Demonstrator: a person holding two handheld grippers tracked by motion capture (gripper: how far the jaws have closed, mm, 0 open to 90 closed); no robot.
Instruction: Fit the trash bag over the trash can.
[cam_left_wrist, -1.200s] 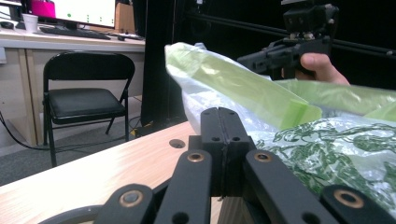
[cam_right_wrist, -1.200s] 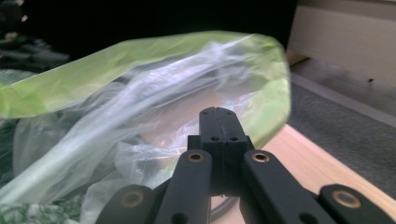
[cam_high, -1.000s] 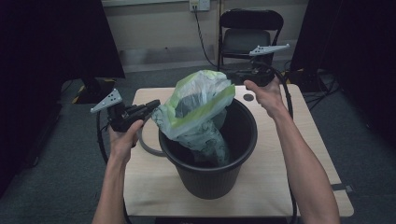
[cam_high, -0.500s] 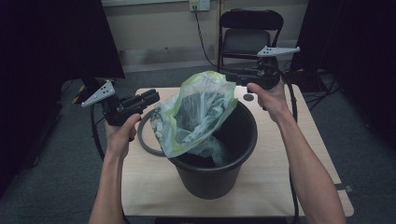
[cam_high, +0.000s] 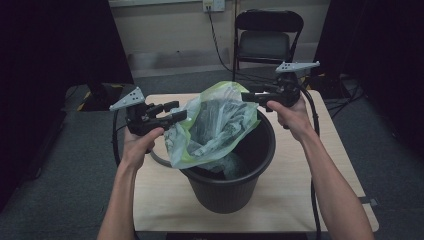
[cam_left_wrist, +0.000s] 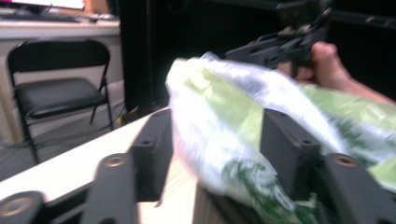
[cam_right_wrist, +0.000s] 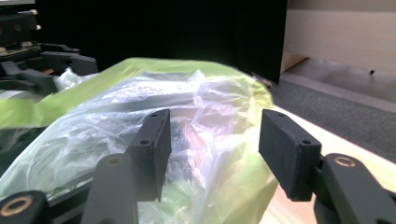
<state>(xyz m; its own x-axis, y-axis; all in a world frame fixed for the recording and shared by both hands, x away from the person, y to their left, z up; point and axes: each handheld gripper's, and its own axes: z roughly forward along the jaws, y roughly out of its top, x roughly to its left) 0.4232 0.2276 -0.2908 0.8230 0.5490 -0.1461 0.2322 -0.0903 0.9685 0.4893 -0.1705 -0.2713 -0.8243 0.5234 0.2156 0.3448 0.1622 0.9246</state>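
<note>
Left gripper (cam_high: 177, 113) and right gripper (cam_high: 246, 95): jaws spread, just been opening, bag (cam_high: 215, 125) between them unpinched. Bucket (cam_high: 235, 185) beneath. No legible writing on the bag.

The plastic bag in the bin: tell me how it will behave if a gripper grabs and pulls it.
The plastic bag is thin, crinkled and see-through, so it will probably flop and drape rather than hold shape. It slumps over the rim of the black bin, which suggests it is very light. The glossy film may slip from the fingers unless they pinch a bunched fold.
</note>
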